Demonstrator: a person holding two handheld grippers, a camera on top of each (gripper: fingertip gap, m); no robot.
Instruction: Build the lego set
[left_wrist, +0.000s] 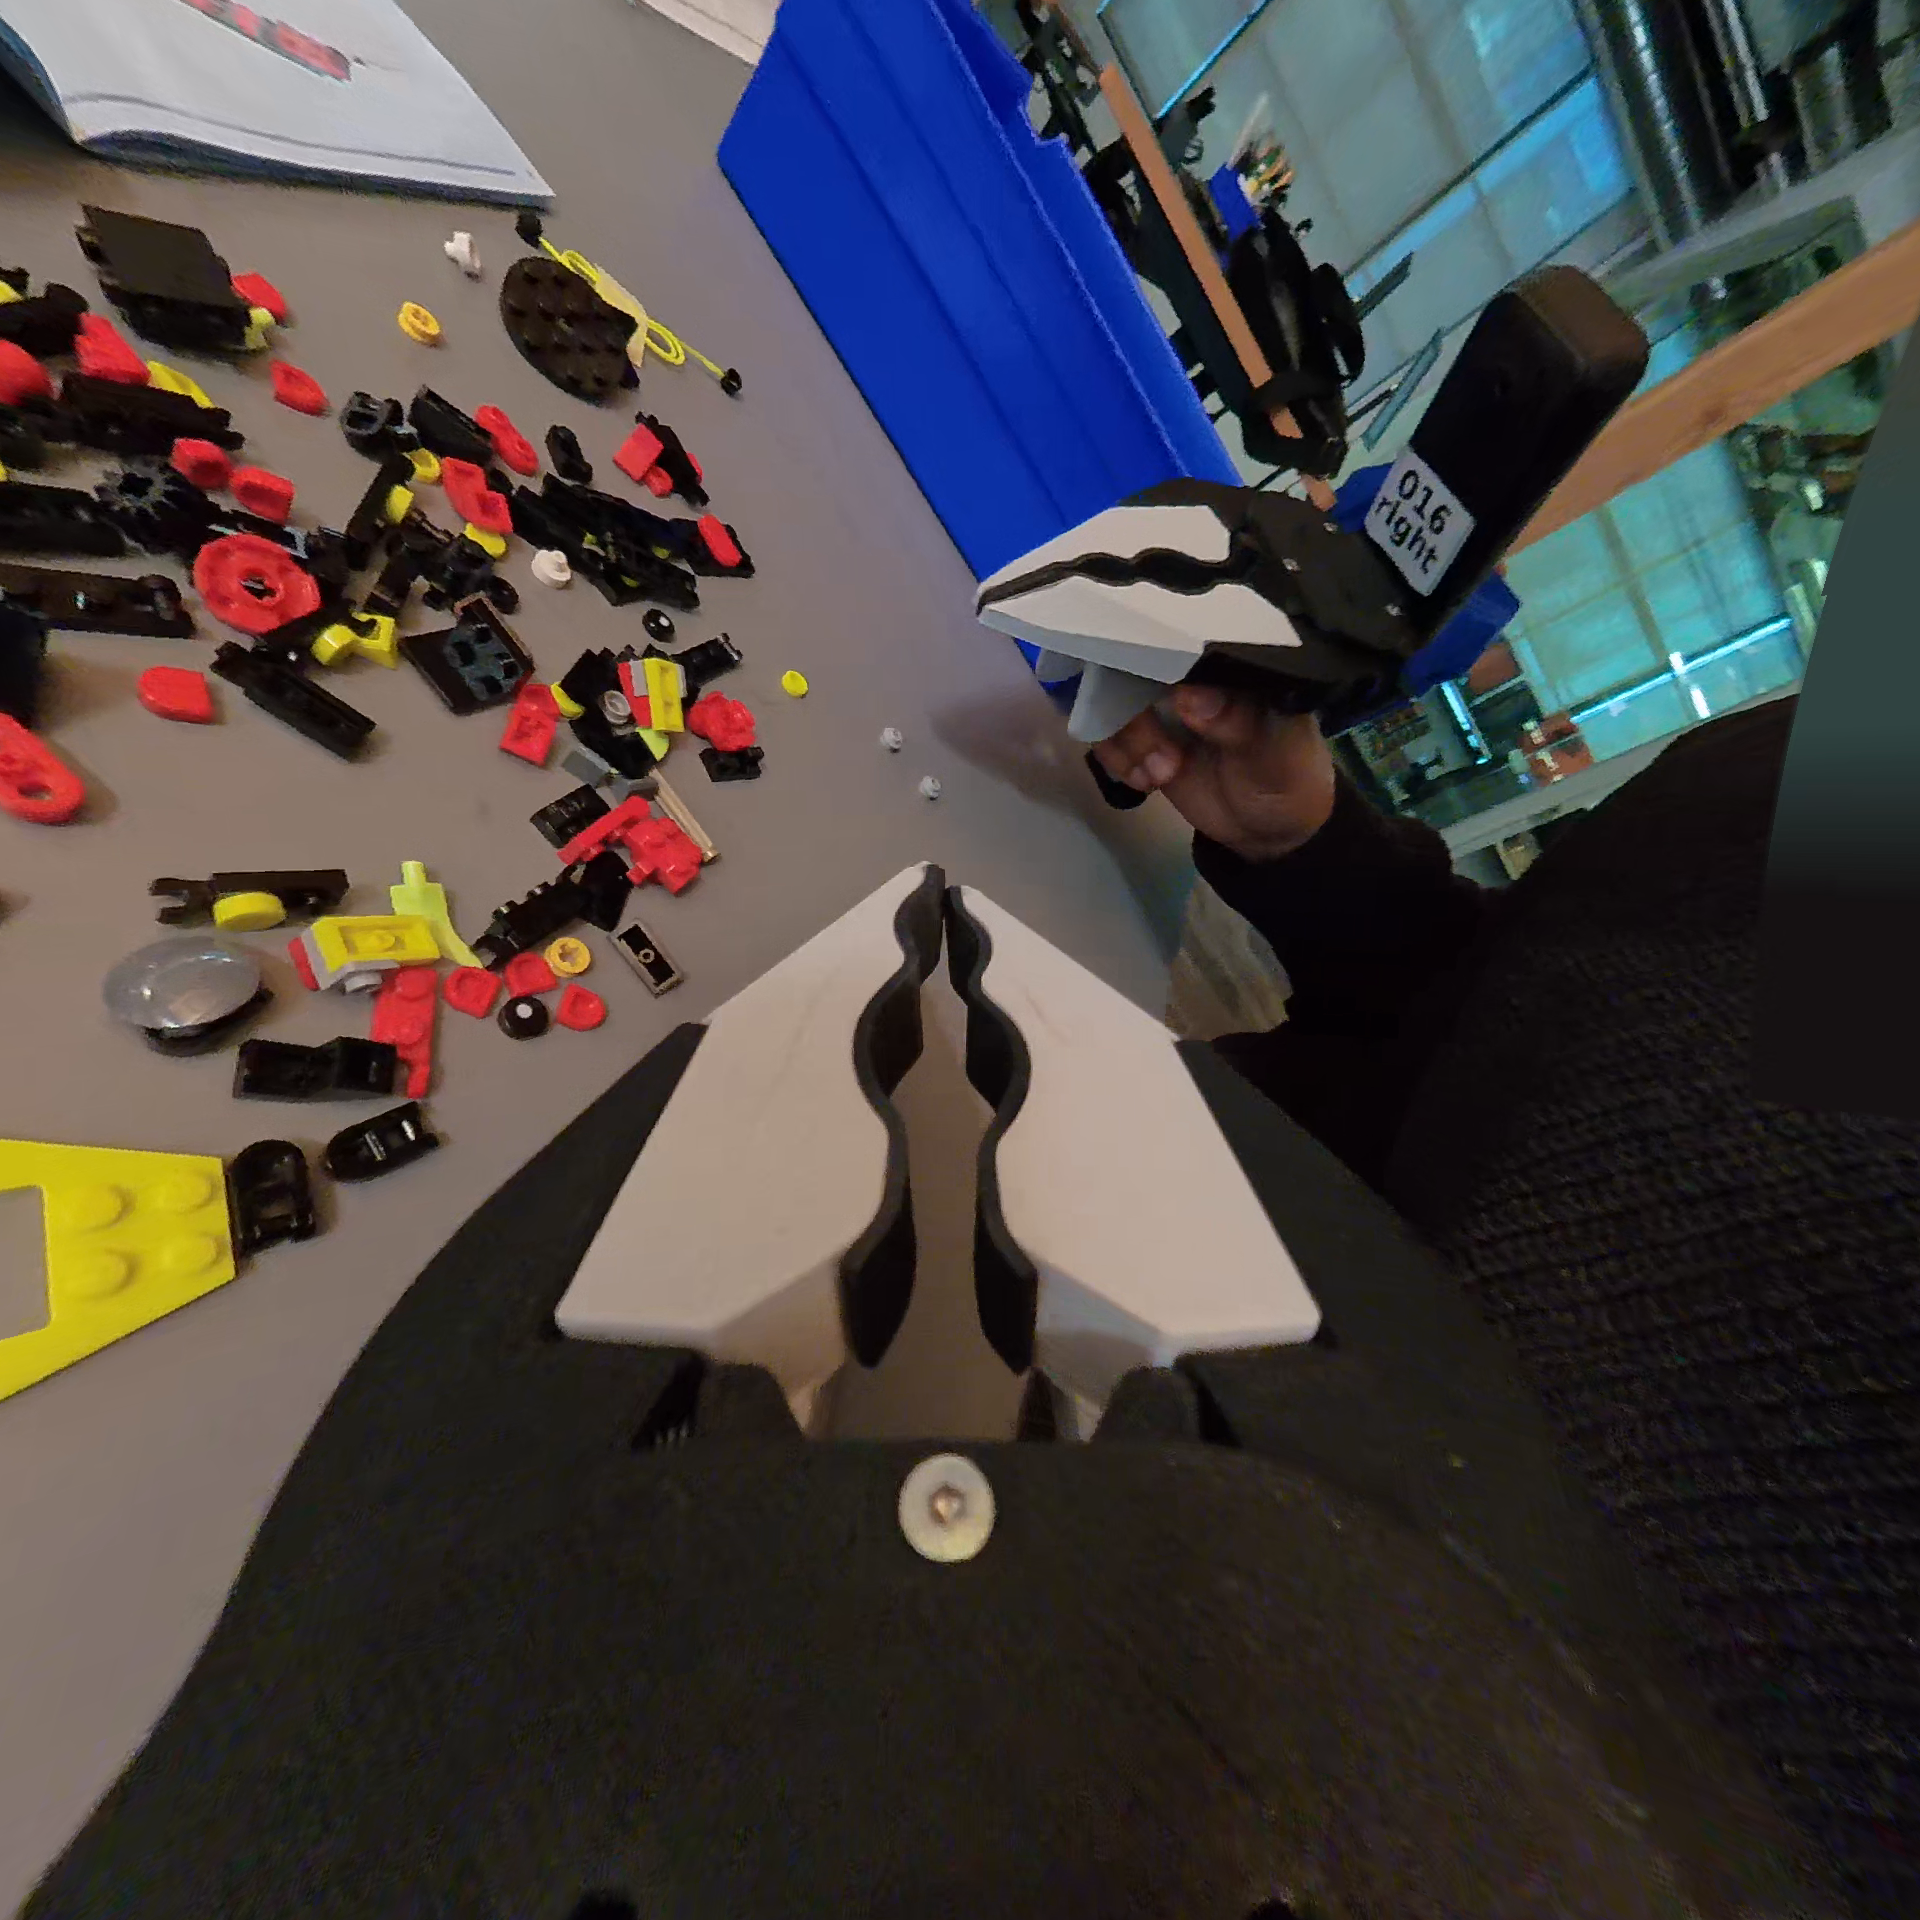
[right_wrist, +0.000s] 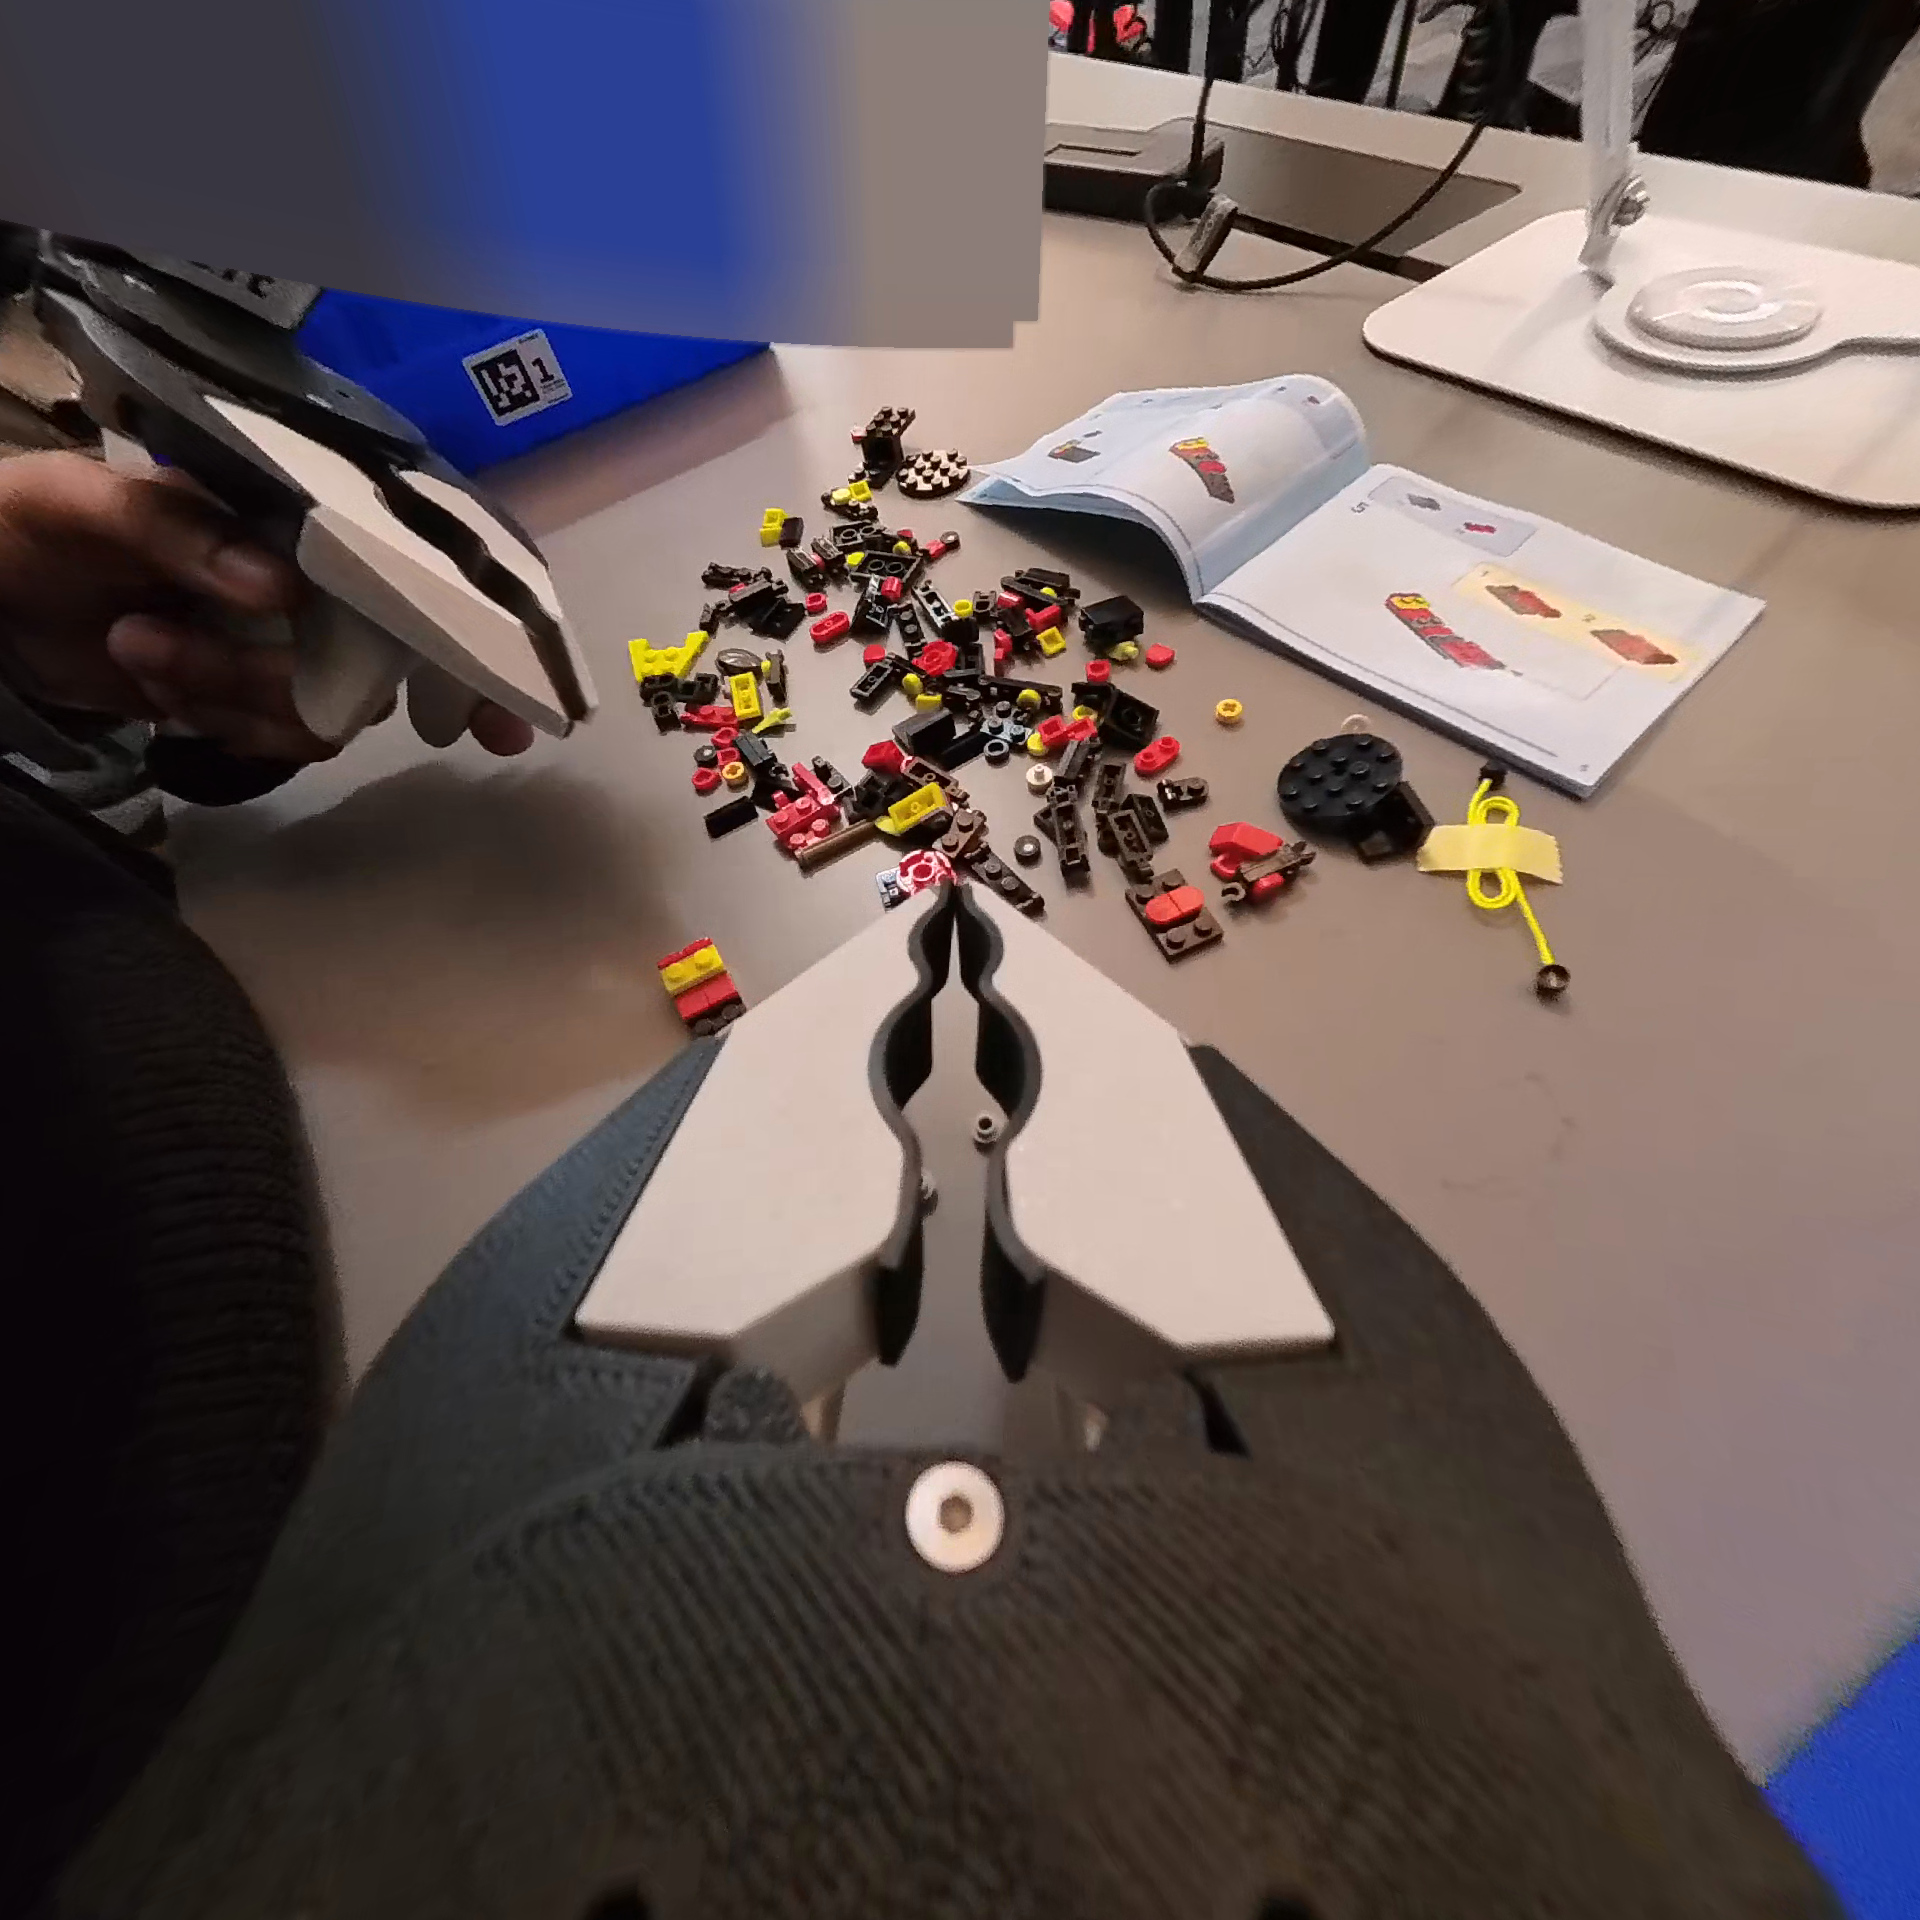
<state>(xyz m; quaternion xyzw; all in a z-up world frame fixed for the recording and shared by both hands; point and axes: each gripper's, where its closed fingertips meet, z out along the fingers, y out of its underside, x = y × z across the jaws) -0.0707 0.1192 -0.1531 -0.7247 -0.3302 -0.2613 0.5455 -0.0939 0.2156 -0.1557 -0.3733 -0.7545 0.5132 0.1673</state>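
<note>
Left wrist view: left gripper (left_wrist: 943, 883) jaws together, empty, above table edge; lego pile (left_wrist: 416, 623) ahead-left.

Right wrist view: right gripper (right_wrist: 954, 902) jaws together, empty, at pile edge; small sub-build (right_wrist: 698, 985) alone, manual (right_wrist: 1351, 561) open. Looks like early part-picking; next move needs jaws opened over one piece.

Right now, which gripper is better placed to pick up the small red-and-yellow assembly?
Probably the right gripper: the red-and-yellow assembly lies just beside its shut tips, whereas the left gripper hovers farther away.
</note>
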